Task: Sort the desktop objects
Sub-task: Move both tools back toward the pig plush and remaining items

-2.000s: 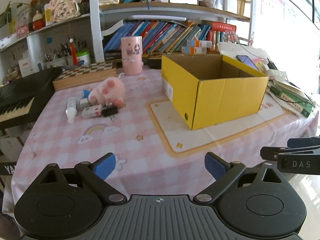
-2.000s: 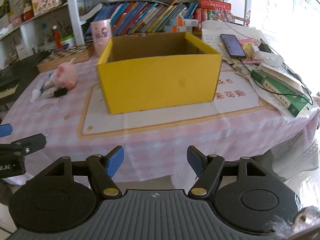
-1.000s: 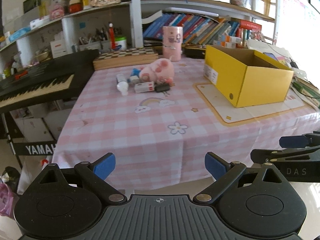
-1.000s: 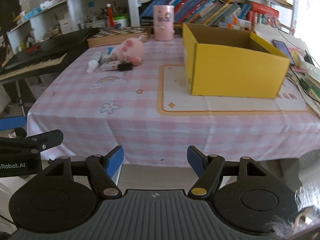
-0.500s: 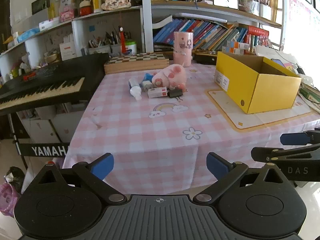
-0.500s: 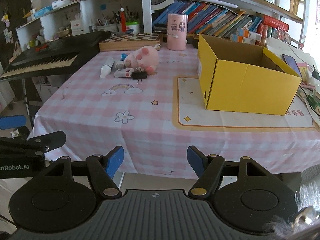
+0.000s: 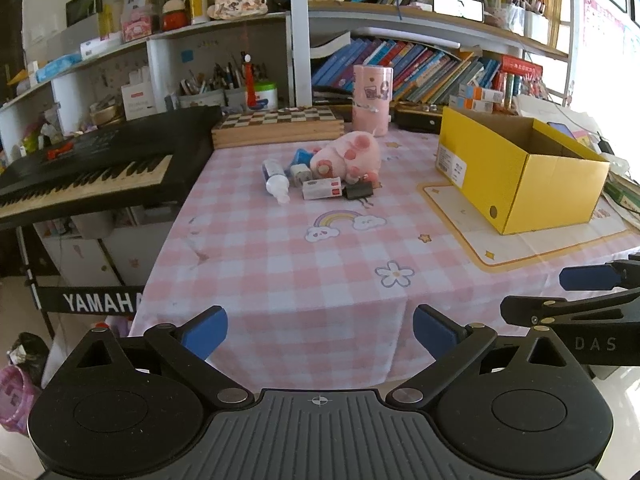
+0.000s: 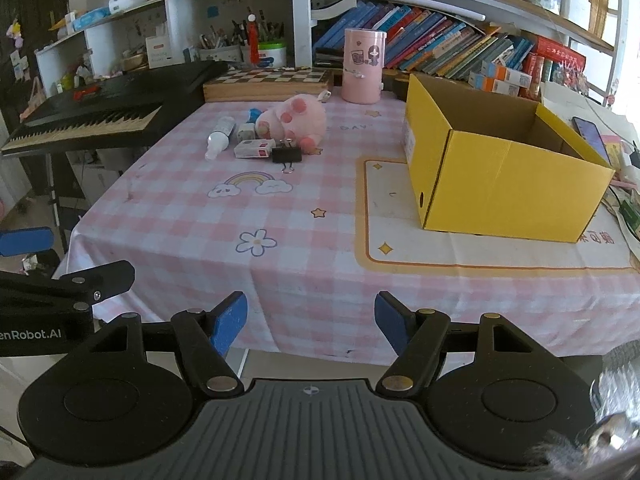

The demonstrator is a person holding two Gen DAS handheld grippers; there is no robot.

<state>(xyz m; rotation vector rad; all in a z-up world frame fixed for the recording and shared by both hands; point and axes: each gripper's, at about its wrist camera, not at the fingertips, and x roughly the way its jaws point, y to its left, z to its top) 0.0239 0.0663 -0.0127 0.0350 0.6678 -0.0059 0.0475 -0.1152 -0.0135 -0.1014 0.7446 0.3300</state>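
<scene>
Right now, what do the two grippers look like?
Both are matte black. The left gripper and right gripper each have two angled linkage arms tipped with blue fingers, round black discs either side and a ribbed grey centre plate. White lettering marks their sides: "DAS" and "enRobot.AI".

The surface (image 8: 304, 216) wears a pink checked cloth. Toward its far left lie a pink plush pig (image 8: 294, 120), a white bottle (image 8: 218, 138) on its side, a small white box (image 8: 255, 148) and a black binder clip (image 8: 287, 155), close together. An open yellow box (image 8: 492, 168) stands on a cream mat (image 8: 400, 248) at right. A pink cup (image 8: 363, 66) and a chessboard box (image 8: 268, 82) sit along the back edge.
</scene>
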